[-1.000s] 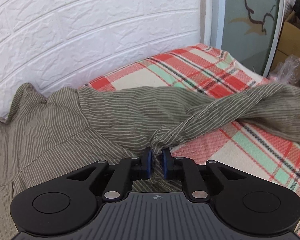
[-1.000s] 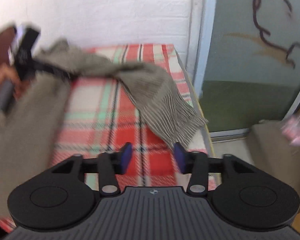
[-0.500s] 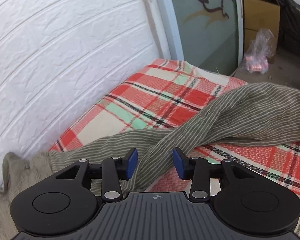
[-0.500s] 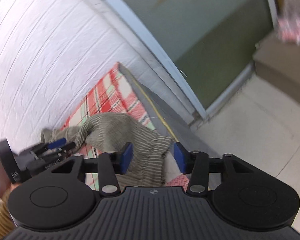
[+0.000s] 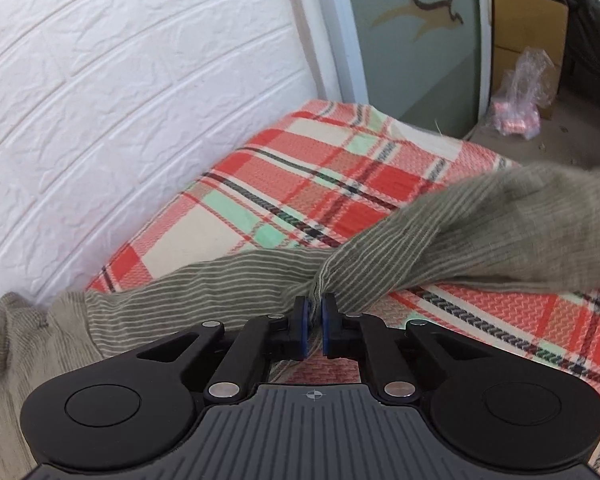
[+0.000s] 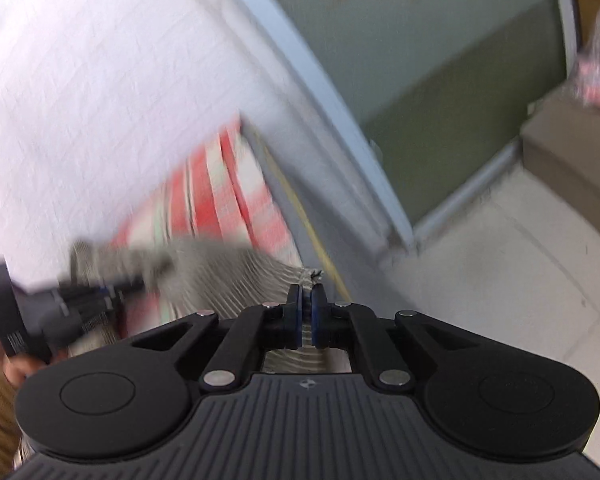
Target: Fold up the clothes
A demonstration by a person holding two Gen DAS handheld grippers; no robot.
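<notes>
Both grippers newly closed, left gripper fingers pinching striped garment, right gripper fingers pinching its edge

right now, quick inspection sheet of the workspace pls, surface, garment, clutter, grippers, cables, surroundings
surface: plaid cover in red, cream and green, set against the wall
job's things: olive striped garment stretched across the cover, bunched at both grip points, not yet folded
clutter: clear plastic bag and cardboard box on the floor beyond the cover
grippers: left gripper shut on the garment; right gripper shut on its edge; right view blurred
cables: nothing seen
surroundings: white brick-pattern wall, green glass panel, tiled floor
</notes>
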